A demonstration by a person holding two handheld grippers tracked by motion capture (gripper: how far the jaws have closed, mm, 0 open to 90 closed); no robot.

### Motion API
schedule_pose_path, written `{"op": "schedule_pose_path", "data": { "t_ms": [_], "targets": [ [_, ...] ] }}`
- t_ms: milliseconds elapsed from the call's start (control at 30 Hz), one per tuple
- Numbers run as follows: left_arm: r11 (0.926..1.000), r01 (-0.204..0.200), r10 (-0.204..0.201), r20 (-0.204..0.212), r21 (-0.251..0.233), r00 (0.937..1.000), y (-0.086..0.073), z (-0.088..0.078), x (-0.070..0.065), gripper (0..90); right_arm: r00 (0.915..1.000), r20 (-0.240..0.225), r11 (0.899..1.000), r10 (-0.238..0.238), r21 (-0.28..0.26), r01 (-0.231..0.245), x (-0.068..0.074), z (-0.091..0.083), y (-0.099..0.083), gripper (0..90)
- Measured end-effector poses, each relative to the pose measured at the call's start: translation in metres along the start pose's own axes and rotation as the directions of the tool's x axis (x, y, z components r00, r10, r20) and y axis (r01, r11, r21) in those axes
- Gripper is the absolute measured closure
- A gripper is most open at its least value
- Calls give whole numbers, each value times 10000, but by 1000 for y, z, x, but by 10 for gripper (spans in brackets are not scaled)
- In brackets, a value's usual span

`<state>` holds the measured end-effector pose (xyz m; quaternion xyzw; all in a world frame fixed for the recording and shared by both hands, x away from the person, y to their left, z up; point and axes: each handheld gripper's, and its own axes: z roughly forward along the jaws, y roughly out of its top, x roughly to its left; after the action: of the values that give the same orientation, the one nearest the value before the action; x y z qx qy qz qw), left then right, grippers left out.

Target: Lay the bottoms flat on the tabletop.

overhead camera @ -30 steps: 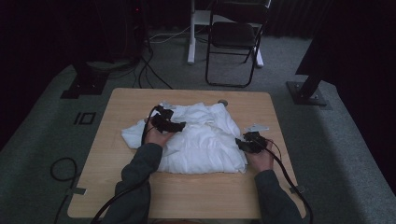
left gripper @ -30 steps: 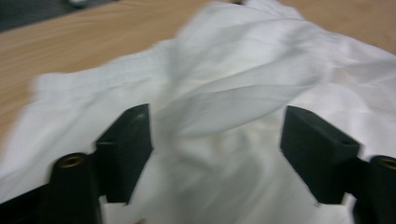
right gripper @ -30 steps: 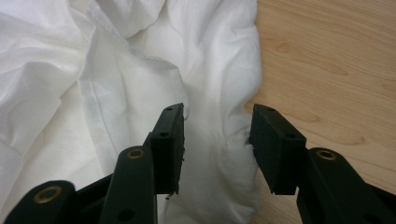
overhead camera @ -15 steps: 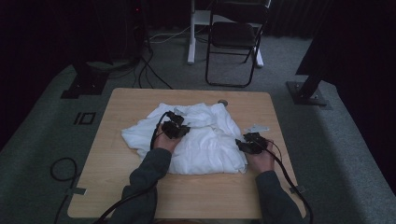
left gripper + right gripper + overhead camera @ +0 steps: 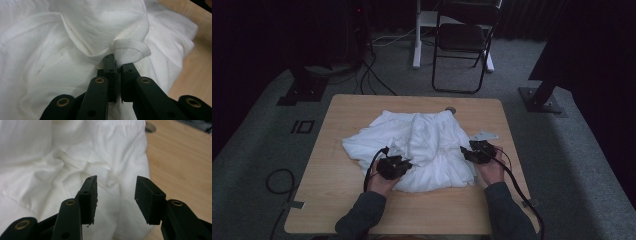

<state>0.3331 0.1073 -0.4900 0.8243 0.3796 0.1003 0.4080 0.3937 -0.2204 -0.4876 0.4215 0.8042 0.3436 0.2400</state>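
my left gripper point(image 5: 117, 65) has its jaws pinched on a hemmed fold of the white cloth point(image 5: 422, 145) mid-bench point(image 5: 337, 185) — right gripper point(image 5: 116, 195) at 3 o'clock, jaws wide, empty.

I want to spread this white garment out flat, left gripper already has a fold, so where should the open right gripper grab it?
Probably the right edge of the white garment, coming in from the table's right. The right gripper is open there, and the cloth drapes down to bare table, leaving a free edge to pinch.
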Motion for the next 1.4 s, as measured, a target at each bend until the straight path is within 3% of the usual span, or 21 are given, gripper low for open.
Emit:
{"op": "schedule_pose_path", "data": {
  "t_ms": [200, 333, 433, 633, 900, 1067, 1233, 1400],
  "targets": [
    [9996, -253, 252, 62, 142, 9997, -30, -5, -9, 861, 9994, -170, 9993, -300, -226, 296, 9, -3, 13, 515],
    [9993, -103, 98, 145, 351, 9998, -46, -3, -5, 861, 9985, -360, 9987, -418, -319, 407, 16, -4, 18, 514],
    [9997, -3, -3, 256, 245, 9997, -54, 0, -3, 862, 9970, -646, 9981, -436, -452, 407, 22, -4, 23, 505],
    [9994, -200, 197, 93, 293, 9998, -54, 2, -5, 861, 9932, -1054, 9951, -502, -906, 407, 32, -7, 39, 488],
    [9981, -471, 479, -202, 406, 9986, -49, 5, -9, 846, 9901, -1271, 9896, -601, -1373, 424, 39, -13, 58, 484],
    [9968, -681, 691, -212, 413, 9974, -46, 6, -13, 797, 9854, -1677, 9865, -306, -1639, 27, 38, -14, 62, 480],
    [9951, -852, 866, -269, 499, 9959, -44, 8, -15, 776, 9719, -2354, 9795, -86, -1975, -392, 40, -18, 65, 458],
    [9950, -859, 875, -302, 514, 9957, -43, 10, -15, 788, 9646, -2618, 9734, -322, -2273, -292, 45, -29, 71, 434]
  ]
}}
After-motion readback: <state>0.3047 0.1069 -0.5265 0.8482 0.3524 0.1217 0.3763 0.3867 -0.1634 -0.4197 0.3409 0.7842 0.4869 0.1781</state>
